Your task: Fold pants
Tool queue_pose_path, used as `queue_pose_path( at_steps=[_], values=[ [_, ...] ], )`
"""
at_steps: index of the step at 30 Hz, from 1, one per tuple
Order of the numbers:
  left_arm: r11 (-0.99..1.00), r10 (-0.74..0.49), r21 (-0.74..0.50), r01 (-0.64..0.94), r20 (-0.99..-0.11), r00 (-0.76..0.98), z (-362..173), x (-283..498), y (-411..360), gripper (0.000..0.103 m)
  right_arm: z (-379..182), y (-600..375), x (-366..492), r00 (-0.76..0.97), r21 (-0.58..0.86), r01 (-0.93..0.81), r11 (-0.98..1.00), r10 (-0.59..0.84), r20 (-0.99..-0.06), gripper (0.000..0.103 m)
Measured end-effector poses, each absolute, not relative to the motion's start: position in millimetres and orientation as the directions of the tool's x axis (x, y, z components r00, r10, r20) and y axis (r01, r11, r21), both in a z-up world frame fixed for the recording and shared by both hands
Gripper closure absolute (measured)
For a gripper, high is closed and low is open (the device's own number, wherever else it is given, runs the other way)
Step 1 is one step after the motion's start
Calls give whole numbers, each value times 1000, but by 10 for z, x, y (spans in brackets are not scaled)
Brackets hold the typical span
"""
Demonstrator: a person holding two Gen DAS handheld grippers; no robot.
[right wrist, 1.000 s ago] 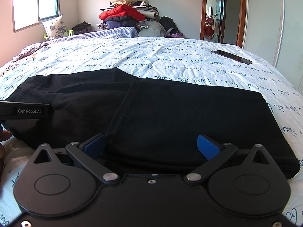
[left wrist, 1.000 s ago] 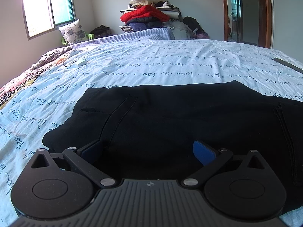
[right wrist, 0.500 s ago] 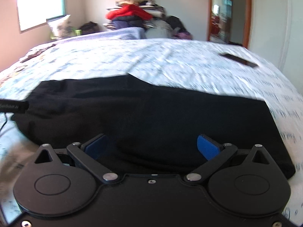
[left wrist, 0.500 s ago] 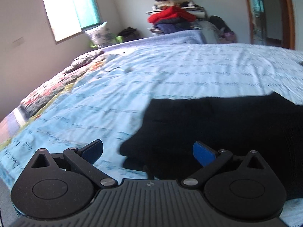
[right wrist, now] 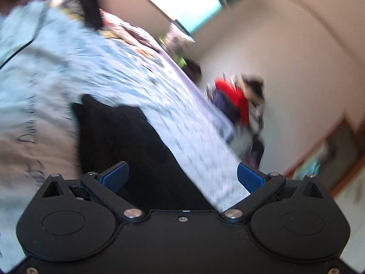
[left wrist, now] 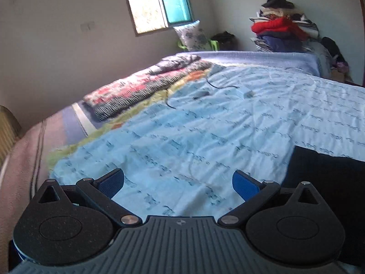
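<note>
Bed (left wrist: 228,123) carries black pants (right wrist: 127,146), a compact block at the left view's right edge; folding looks essentially done. Left gripper (left wrist: 178,182) and right gripper (right wrist: 182,177) show fingers spread, grasping nothing.

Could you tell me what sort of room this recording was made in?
Most likely a home bedroom. A wide bed with a light blue printed bedspread fills the left wrist view, a floral pillow leans by the window, and a pile of clothes is stacked against the far wall.
</note>
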State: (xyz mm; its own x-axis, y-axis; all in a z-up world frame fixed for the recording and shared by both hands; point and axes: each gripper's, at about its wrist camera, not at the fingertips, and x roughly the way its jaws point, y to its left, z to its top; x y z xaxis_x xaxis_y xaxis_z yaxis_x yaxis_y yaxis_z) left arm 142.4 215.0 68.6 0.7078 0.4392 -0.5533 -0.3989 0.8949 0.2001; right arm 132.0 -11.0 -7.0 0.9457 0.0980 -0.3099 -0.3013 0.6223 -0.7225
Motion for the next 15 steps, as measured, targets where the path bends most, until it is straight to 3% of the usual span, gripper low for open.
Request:
queue_pose_path(
  at_steps=[2,4,6,7,10,15],
  values=[
    [940,317,105,-325,-622,717,611,1456,2206,2,-103,111,1330,930,-724,-354,591,143,-339,3],
    [960,210,3,-280,-669,713,496,1504,2253,4,-172,226,1386,908,-716,-407,567,168,-383,13],
    [957,186,-34,-287,-688,702,426,1561,2273,4,-240,305,1459,894,-719,-434,542,162,-417,38],
    [953,198,-30,-303,-694,693,366,1598,2275,4,-280,342,1483,890,-723,-442,531,157,-429,42],
    [946,219,-16,-325,-708,672,298,1691,2317,4,-356,388,1524,881,-730,-460,506,157,-446,44],
    [954,149,-66,-294,-743,652,200,1797,2393,3,-381,482,1489,876,-742,-476,472,175,-450,45]
  ],
)
